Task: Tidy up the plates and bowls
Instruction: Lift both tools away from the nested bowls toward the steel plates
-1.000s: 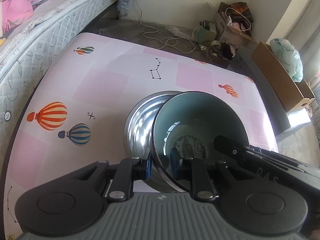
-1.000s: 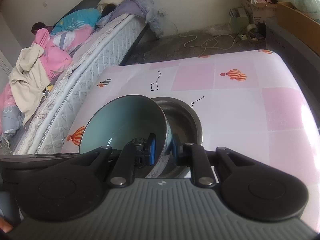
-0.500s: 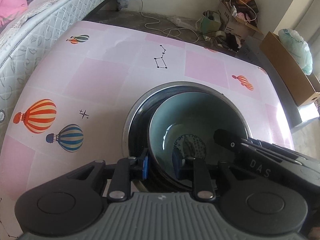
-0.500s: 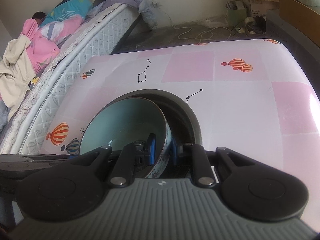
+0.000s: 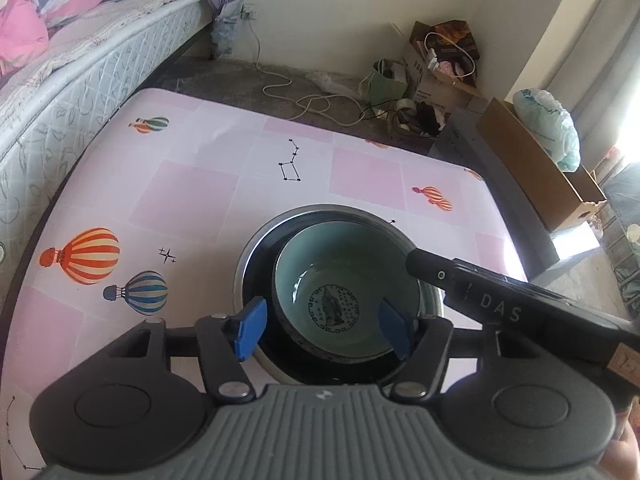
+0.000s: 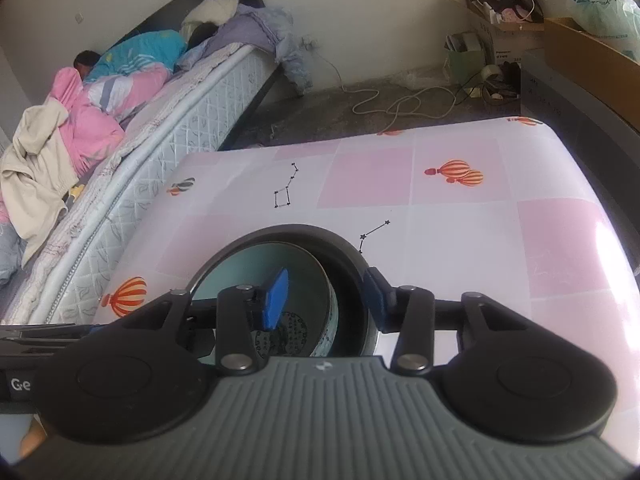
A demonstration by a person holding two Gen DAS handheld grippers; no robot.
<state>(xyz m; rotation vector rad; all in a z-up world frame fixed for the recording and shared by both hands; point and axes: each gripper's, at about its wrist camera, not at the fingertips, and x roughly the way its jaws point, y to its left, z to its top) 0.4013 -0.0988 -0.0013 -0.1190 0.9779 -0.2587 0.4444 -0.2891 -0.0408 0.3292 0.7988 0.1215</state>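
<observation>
A teal ceramic bowl (image 5: 344, 292) with a dark round emblem on its bottom sits nested inside a steel bowl (image 5: 256, 248) on the pink balloon-print table (image 5: 200, 200). My left gripper (image 5: 322, 330) is opening. Its blue pads stand either side of the teal bowl's near rim without pressing it. In the right wrist view the teal bowl (image 6: 240, 270) lies in the steel bowl (image 6: 304, 232). My right gripper (image 6: 325, 300) is opening too, one pad inside the teal bowl and the other just outside the steel rim. Its black body crosses the left wrist view at the right.
A bed (image 6: 168, 128) with piled bedding runs along the table's left edge. Beyond the far edge are a white cable (image 5: 296, 96) on the floor, cardboard boxes (image 5: 536, 168) and a plastic bag. Bare tablecloth (image 6: 460, 240) lies beyond and to the right of the bowls.
The teal bowl, held tilted by both grippers, has come down flat into the steel bowl. Both grippers have let go of its rim and spread their jaws.
</observation>
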